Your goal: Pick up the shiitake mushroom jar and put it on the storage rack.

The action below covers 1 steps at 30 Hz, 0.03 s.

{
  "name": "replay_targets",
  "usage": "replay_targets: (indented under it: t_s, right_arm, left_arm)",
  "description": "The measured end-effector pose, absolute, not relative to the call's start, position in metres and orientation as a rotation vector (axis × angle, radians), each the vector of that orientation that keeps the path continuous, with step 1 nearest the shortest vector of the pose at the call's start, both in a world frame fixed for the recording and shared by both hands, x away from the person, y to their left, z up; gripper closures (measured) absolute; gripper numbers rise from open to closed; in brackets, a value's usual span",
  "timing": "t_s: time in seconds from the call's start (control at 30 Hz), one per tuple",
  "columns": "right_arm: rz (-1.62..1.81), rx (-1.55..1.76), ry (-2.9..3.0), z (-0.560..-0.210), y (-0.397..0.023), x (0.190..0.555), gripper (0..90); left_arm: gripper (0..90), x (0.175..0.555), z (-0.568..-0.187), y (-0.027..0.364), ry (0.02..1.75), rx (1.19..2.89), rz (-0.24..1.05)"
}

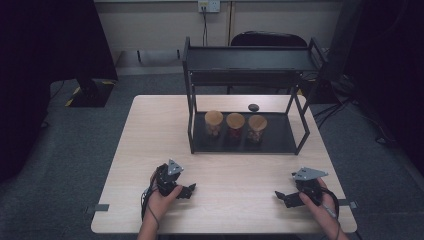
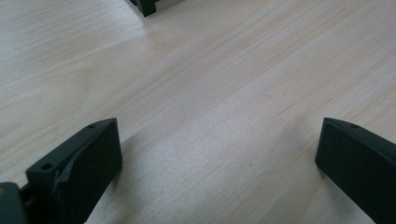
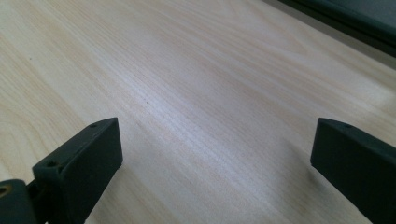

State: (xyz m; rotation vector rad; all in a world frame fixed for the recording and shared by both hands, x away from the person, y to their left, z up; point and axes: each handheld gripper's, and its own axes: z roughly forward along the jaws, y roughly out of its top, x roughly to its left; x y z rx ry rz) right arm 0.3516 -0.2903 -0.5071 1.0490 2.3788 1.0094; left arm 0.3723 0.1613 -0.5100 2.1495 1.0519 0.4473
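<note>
Your left gripper [image 1: 189,190] rests low on the pale, fine-grained wooden table [image 1: 150,150], its matte black jaws spread wide over bare wood. Your right gripper [image 1: 281,196] sits near the front right edge, jaws equally wide and holding nothing. Well ahead of both, three clear round jars [image 1: 235,125] with smooth wooden lids stand in a row on the lower tray of a black metal-framed shelf [image 1: 250,60]. A small dark oval object [image 1: 253,107] lies behind them. No writing is legible on the jars.
</note>
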Motion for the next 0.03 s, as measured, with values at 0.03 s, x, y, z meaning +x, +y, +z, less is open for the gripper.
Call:
replay_targets:
  t_s: [0.03]
  right_arm:
    - [1.011,1.049,2.383,-0.5075,-0.2904,0.3518,1.4]
  left_arm:
    - [0.2,0.3723,-0.5100,0.1613,1.052,2.149,0.447]
